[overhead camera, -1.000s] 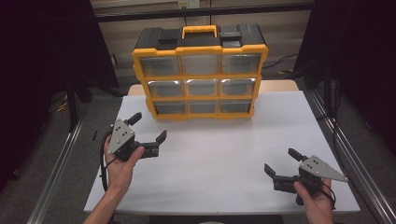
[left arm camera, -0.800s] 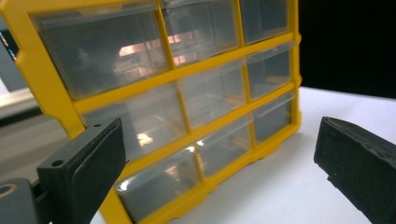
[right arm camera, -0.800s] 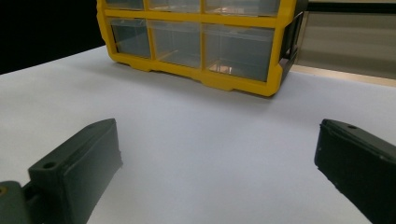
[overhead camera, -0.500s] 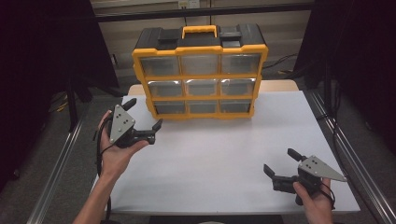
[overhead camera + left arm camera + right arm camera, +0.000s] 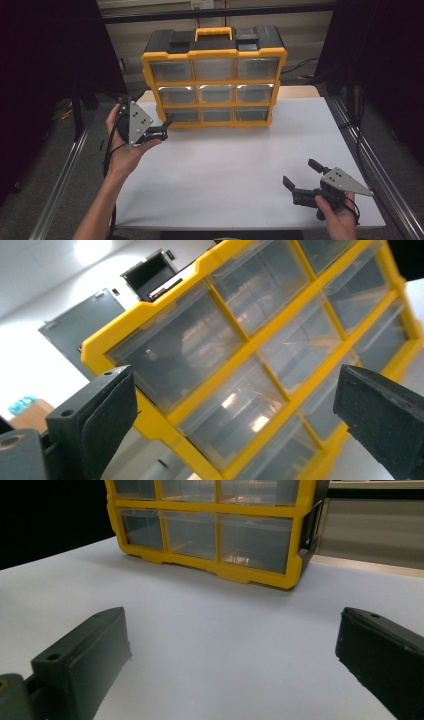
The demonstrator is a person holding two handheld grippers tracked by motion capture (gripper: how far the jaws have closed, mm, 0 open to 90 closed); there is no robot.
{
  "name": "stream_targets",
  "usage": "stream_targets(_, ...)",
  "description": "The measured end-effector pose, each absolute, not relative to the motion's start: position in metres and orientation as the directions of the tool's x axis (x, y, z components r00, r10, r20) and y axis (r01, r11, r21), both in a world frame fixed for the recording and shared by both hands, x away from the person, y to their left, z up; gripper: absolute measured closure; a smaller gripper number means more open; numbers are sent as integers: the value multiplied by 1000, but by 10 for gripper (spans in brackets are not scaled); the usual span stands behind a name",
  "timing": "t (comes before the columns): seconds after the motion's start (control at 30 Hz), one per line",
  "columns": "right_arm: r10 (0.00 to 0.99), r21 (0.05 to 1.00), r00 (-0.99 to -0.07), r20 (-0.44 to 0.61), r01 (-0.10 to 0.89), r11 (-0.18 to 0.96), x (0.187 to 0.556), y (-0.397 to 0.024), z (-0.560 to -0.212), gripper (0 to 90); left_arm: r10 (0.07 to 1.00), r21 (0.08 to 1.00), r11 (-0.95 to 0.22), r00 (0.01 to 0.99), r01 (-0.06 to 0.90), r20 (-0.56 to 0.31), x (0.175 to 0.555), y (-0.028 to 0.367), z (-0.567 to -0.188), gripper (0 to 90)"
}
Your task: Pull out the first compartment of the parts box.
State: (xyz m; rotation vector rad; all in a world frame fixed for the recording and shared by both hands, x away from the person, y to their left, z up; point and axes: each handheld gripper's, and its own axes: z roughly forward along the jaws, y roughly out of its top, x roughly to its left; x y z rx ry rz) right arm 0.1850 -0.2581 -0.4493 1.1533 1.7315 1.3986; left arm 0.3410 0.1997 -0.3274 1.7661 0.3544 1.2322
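Reaching for the drawer box [image 5: 214, 80] looks like the step right now: it stands upright at 12 o'clock on the white table [image 5: 240, 165], and the left gripper [image 5: 161, 127] sits just beside its bottom-left corner at about 10 o'clock, jaws spread wide with nothing between them. The right gripper [image 5: 301, 175] rests at 4 o'clock, also spread and empty. My guess is the next move needs lining up on one drawer front [image 5: 172, 347].

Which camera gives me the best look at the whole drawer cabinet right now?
The high view: it shows the yellow drawer cabinet entire, with all nine clear drawers and the top handle. The left gripper view sees it close and tilted, cropped to some drawers. The right gripper view catches just its lower drawers from table level.
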Motion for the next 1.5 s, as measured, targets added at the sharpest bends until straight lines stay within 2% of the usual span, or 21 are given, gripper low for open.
stream_targets(0.23,907,968,-416,58,245,50,185,-257,-449,5,632,741,-610,392,-281,669,352,196,-322,43)
stream_targets(0.43,907,968,-418,57,245,52,185,-258,-449,5,561,642,-693,314,-329,766,358,192,-316,43)
stream_targets(0.57,906,968,-418,59,246,51,185,-258,-449,4,538,605,-725,276,-330,796,364,191,-316,48)
stream_targets(0.8,907,968,-418,60,244,48,185,-258,-449,4,407,447,-835,185,-321,894,374,187,-314,67)
stream_targets(0.87,906,969,-419,59,243,49,185,-258,-449,4,401,439,-840,182,-318,898,376,187,-315,73)
stream_targets(1.07,906,968,-418,62,246,47,185,-258,-449,4,287,303,-912,97,-277,953,386,184,-316,75)
stream_targets(1.1,906,968,-418,61,245,48,185,-258,-449,4,307,321,-905,96,-280,947,388,183,-318,76)
stream_targets(1.23,905,968,-421,60,245,50,185,-258,-449,4,208,206,-942,24,-266,978,396,180,-314,80)
stream_targets(1.37,904,969,-423,58,242,51,185,-258,-449,4,211,211,-945,28,-251,977,400,181,-316,88)
stream_targets(1.47,904,969,-423,62,242,47,185,-258,-449,4,176,175,-953,15,-249,984,405,183,-317,147)
stream_targets(1.5,904,969,-424,60,241,49,185,-258,-449,3,134,132,-961,7,-241,991,408,182,-318,179)
